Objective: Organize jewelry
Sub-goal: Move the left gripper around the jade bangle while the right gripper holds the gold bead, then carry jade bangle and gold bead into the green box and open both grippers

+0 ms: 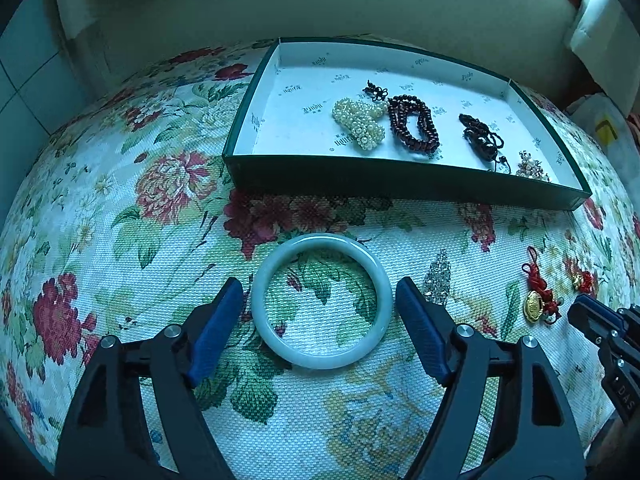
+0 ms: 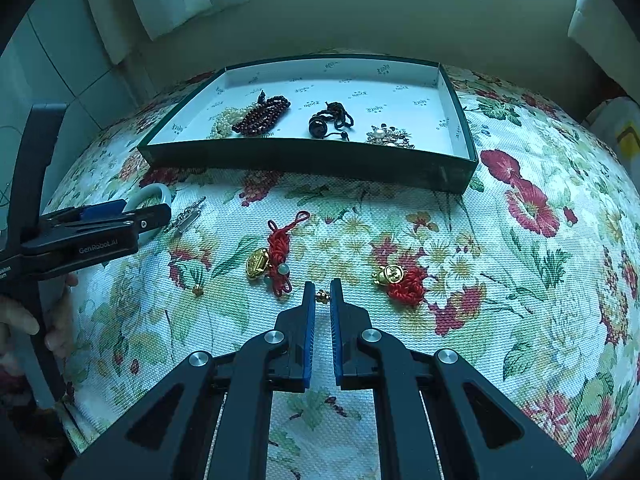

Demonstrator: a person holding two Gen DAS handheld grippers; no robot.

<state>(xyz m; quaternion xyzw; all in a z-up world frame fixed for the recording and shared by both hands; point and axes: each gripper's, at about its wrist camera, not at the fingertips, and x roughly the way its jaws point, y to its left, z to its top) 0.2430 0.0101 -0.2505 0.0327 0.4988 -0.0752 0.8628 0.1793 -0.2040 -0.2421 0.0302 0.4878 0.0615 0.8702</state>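
the pale green bangle (image 1: 322,300) lies flat on the flowered cloth (image 1: 120,216) of the desk, just in front of the dark green box (image 1: 400,178), and the left gripper (image 1: 320,306) hangs over it with its fingers (image 1: 218,330) spread wide, one on either side of the ring and neither touching it. to take it well, i'd judge the hand should come down until the blue pads sit level with the band, then close slowly across its widest part; the stone looks smooth and hard, so a grip that lands high or off centre may let it squirt out sideways. once it is pinched it needs lifting clear of the box's near wall before it goes in, and the free white floor left of the pearl cluster (image 1: 358,128) looks the best spot, away from the dark red beads (image 1: 414,126).

the left gripper points steeply down at the desk, squared up so that the ring sits midway between its fingers. a hand (image 2: 24,320) holds its handle at the left edge of the right-hand view. the right gripper (image 2: 323,294) is angled down much the same, parked between the two red knotted charms (image 2: 276,256), its fingers drawn nearly together with a tiny gold bead (image 2: 322,296) at their tips; whether they truly pinch it i cannot tell.
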